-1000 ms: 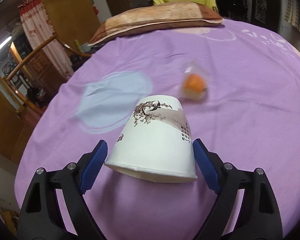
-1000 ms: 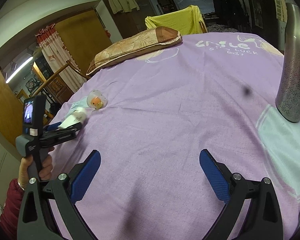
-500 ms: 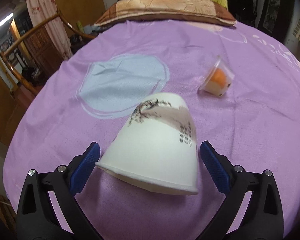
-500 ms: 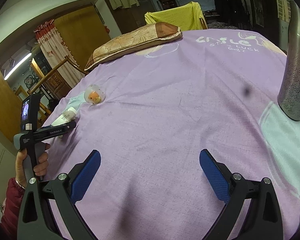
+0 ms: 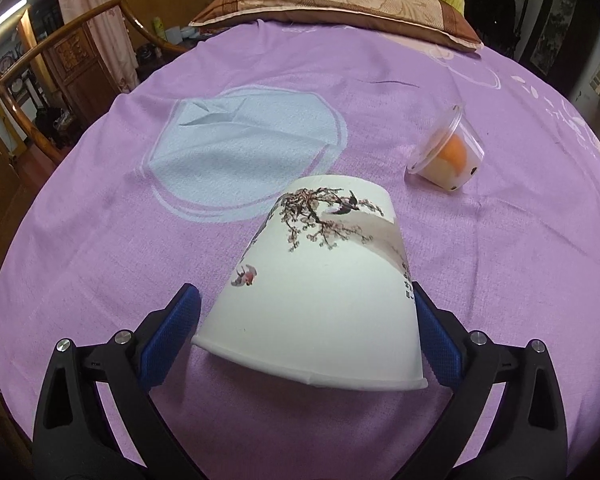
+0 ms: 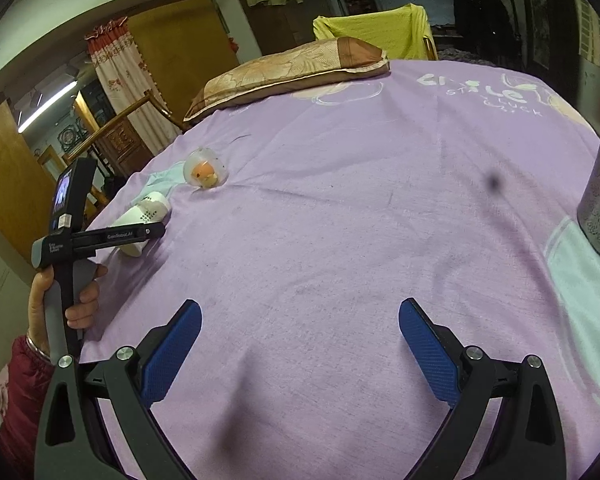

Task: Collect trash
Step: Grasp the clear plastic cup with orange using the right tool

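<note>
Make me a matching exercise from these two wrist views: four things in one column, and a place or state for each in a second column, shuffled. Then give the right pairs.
Things:
1. paper cup
2. clear plastic cup
3. pillow
4. right gripper

Places or states:
A. at the far end of the purple sheet
B. open, with nothing between its pads
C. on its side between the pads of the left gripper
D. tipped over, something orange inside

Pairs: 1-C, 2-D, 3-A, 4-B
</note>
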The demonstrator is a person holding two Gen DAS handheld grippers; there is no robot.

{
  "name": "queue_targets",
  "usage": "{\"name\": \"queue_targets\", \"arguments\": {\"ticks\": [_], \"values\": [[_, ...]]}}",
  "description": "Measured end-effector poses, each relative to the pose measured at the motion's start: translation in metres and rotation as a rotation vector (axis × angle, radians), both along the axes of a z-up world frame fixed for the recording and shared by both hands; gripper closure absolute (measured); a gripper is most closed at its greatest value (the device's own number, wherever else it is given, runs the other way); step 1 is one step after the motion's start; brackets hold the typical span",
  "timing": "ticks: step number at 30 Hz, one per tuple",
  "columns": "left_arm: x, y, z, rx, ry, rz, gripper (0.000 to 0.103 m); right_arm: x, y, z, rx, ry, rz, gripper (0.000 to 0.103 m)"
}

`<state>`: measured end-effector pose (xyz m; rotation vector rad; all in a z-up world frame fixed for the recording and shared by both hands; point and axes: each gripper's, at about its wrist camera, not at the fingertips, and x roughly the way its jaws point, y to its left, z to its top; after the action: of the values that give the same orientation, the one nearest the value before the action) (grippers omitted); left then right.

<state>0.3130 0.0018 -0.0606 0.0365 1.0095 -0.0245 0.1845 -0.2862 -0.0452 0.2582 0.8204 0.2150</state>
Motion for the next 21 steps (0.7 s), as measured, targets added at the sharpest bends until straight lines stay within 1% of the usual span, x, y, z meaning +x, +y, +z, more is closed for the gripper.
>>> {"name": "queue_targets", "arguments": {"ticks": [2, 4, 7, 10, 14, 18, 21], "values": [[0.0, 0.002, 0.001, -0.015, -0.004, 0.002, 0.006, 0.005, -0.001, -0.002, 0.022, 0.011, -0.011, 0.006], [-0.001, 0.003, 0.001, -0.023, -0.005, 0.002, 0.006, 0.018, 0.005, -0.005, 0.01, 0.047, -0.011, 0.006], [-0.001, 0.003, 0.001, -0.02, -0.004, 0.001, 0.006, 0.043, 0.019, 0.0, -0.005, 0.067, 0.003, 0.006], [-0.001, 0.004, 0.002, -0.023, -0.005, 0.002, 0.006, 0.069, 0.037, 0.009, -0.021, 0.058, 0.028, 0.006], [-0.001, 0.003, 0.001, -0.017, -0.003, 0.001, 0.006, 0.115, 0.071, 0.021, -0.021, 0.028, 0.068, 0.006], [0.0, 0.0, 0.001, -0.003, 0.001, -0.001, 0.006, 0.151, 0.098, 0.02, -0.005, 0.023, 0.084, 0.006], [-0.001, 0.002, 0.001, -0.013, -0.001, 0.0, 0.006, 0.172, 0.116, 0.015, -0.026, 0.028, 0.092, 0.006]]}}
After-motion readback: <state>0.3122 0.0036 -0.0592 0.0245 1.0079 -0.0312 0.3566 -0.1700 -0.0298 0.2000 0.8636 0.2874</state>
